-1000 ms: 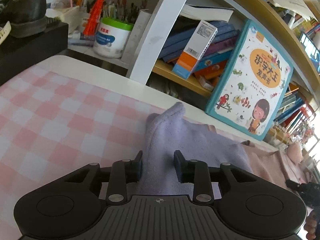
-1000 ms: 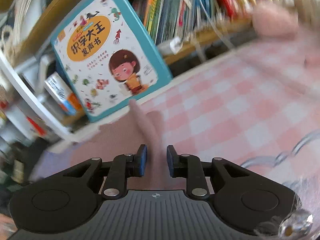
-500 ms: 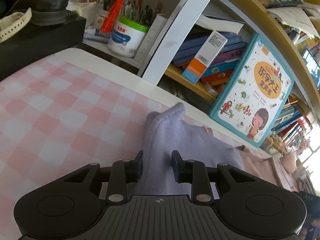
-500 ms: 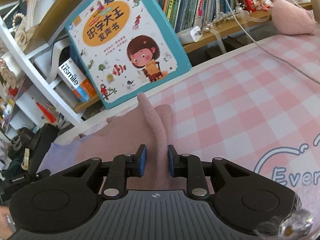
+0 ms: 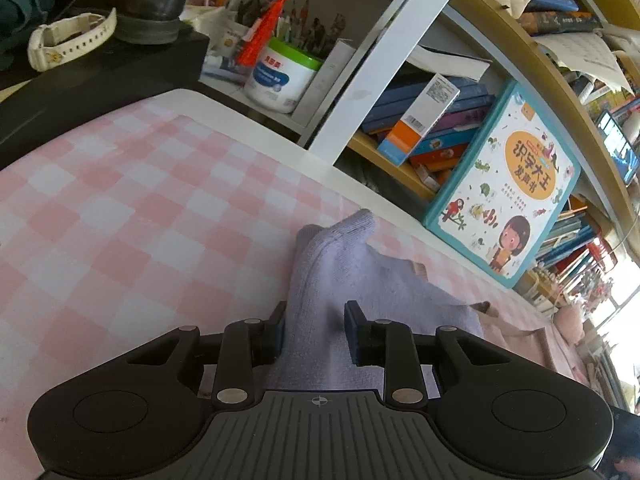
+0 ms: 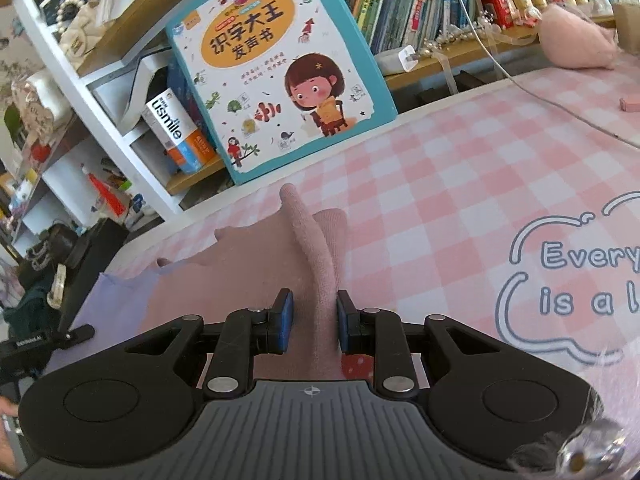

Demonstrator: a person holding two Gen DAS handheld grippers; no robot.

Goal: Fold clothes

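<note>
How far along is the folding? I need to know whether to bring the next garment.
Not far. Nothing looks folded yet. In hand: the left gripper pinches the lilac end of the garment, and the right gripper pinches its pink end, both raised off the checked cloth. Left: bringing the ends over and laying the fold flat.

Right gripper (image 6: 313, 320) is closed on a raised fold of the pink garment (image 6: 248, 264), which lies on the pink checked tablecloth (image 6: 420, 208). A lilac portion of cloth (image 6: 116, 304) adjoins it at left. A teal-edged picture book (image 6: 276, 64) leans against the bookshelf (image 6: 460, 56) beyond.
</note>
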